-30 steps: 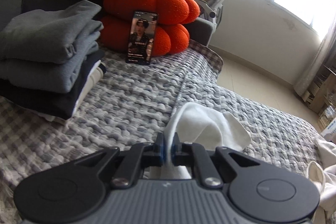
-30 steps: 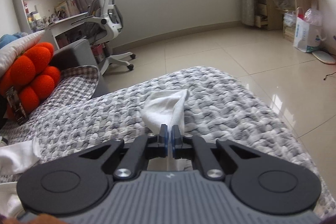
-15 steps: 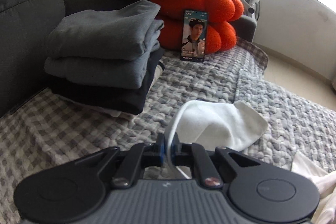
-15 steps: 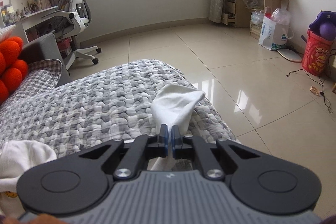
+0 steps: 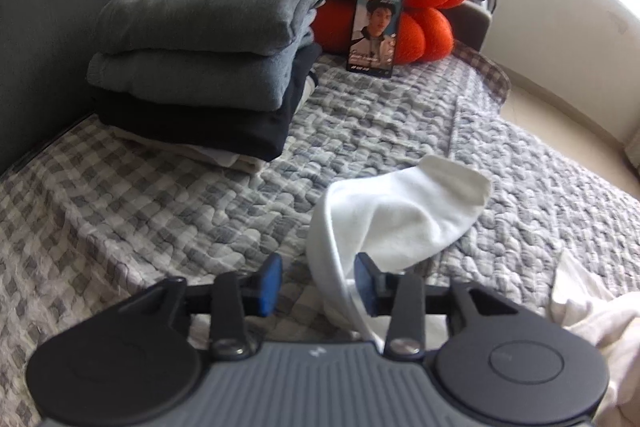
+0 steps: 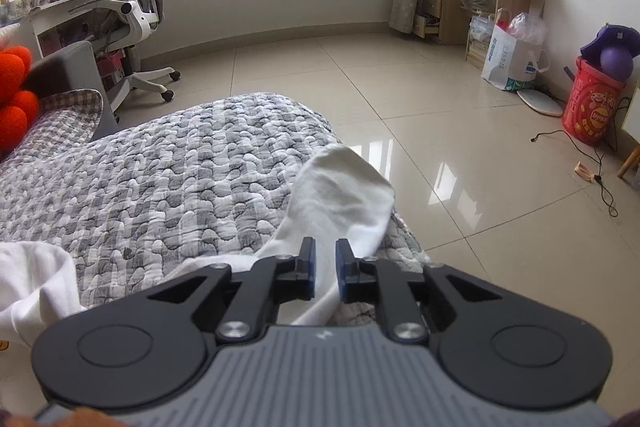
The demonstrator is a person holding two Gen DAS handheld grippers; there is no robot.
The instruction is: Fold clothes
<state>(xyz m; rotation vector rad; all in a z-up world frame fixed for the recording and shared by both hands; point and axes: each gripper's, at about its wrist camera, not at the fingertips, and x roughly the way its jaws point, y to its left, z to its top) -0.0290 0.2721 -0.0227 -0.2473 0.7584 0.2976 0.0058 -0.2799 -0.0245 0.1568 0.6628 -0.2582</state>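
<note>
Two white socks (image 5: 404,215) (image 6: 340,195), each between parted fingers (image 5: 270,283) (image 6: 306,267) (unclamped)

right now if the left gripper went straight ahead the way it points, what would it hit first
Most likely the white sock, draped just ahead of the open left gripper; beyond it lies the quilted cover, though depth is unclear.

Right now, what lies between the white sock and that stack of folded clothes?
Only bare grey quilted cover, as the left wrist view shows. Nothing sits between the white sock and the stack of folded clothes.
</note>
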